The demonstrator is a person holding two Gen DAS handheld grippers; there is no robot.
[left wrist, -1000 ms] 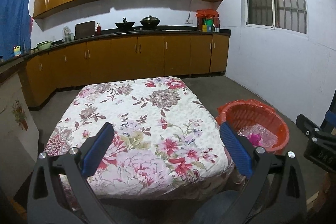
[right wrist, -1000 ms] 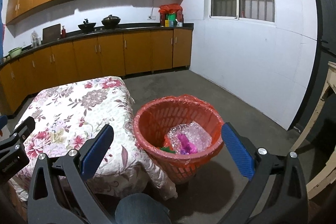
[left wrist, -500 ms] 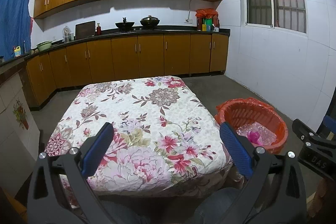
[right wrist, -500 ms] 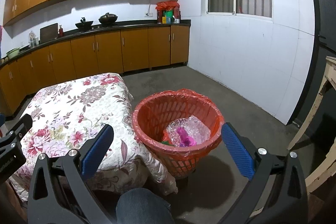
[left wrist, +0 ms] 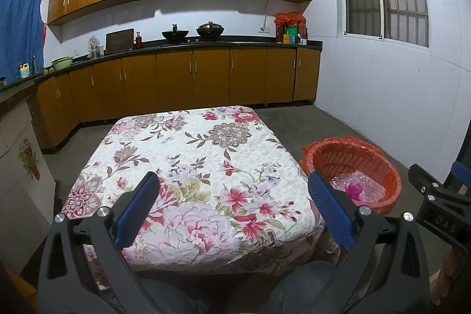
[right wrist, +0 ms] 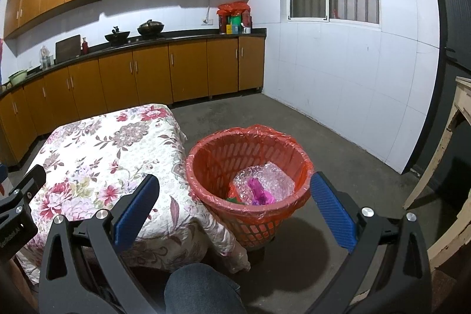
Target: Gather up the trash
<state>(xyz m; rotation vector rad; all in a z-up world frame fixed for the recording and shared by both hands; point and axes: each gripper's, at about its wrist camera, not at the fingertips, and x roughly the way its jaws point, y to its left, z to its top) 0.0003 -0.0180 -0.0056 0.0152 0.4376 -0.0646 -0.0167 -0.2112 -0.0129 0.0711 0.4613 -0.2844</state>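
Left gripper (left wrist: 232, 208) hangs over the floral-cloth table (left wrist: 188, 167), blue pads spread wide, nothing between them. Right gripper (right wrist: 234, 208) likewise gapes empty above the round orange plastic basket with red liner (right wrist: 215, 158), standing upright on the floor beside the table. Inside lie crumpled clear bubble wrap (right wrist: 270, 178) and a magenta scrap (right wrist: 257, 192). The right gripper's body reads "DAS".

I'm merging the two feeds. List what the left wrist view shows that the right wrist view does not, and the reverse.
Left only: the blue cloth hanging on the left wall, the yellow bottle on the counter, and the table's full top.
Right only: the pale wooden frame at far right, the basket's whole outside, and green scraps under the bubble wrap.
Both: table, basket, woks, window, open fingers.
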